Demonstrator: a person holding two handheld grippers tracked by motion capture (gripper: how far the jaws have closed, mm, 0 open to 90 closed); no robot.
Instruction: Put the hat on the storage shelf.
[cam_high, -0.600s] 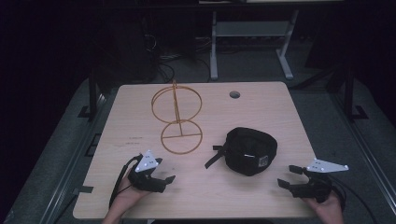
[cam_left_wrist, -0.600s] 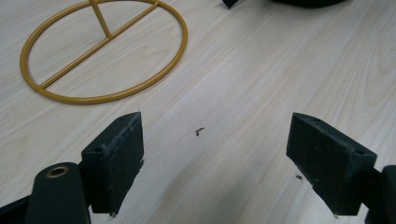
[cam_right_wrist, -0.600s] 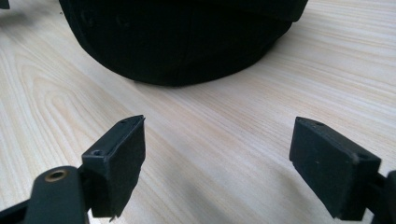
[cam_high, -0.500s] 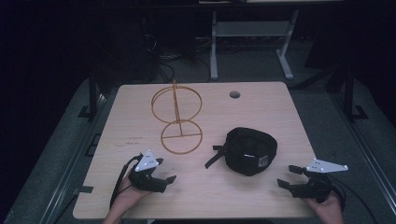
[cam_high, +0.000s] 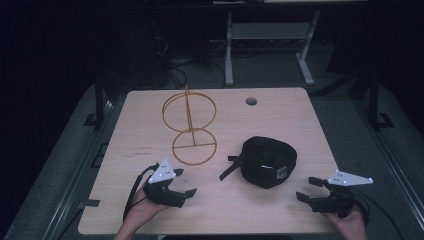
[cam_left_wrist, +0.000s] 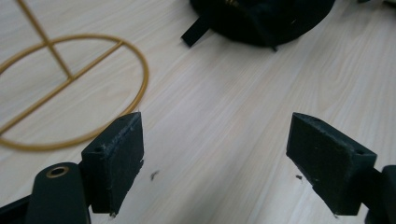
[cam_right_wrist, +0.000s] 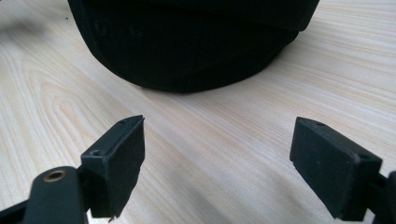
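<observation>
From the high view, your left gripper (cam_high: 184, 183) rests low over the worktop (cam_high: 280, 125) near its front edge, left of the middle, with its jaws spread and nothing between them. Your right gripper (cam_high: 306, 189) sits by the front right corner, jaws likewise released and empty. The black cap (cam_high: 267, 161) lies on the worktop between the two, nearer the right gripper but apart from both; its strap (cam_high: 231, 168) trails out towards the left gripper. The gold wire stand (cam_high: 190, 127) rises behind the left gripper, its round base flat on the wood, left of the cap and not touching it.

In the left gripper view, your jaws stand wide over bare wood. The gold wire stand (cam_left_wrist: 70, 88) curves just ahead of the left jaw, and the black cap (cam_left_wrist: 261, 21) lies farther off at the top, strap (cam_left_wrist: 194, 32) pointing your way.

In the right gripper view, your jaws are open with only worktop (cam_right_wrist: 215, 154) between them. The black cap (cam_right_wrist: 187, 42) sits straight ahead, near but clear of both pads.
</observation>
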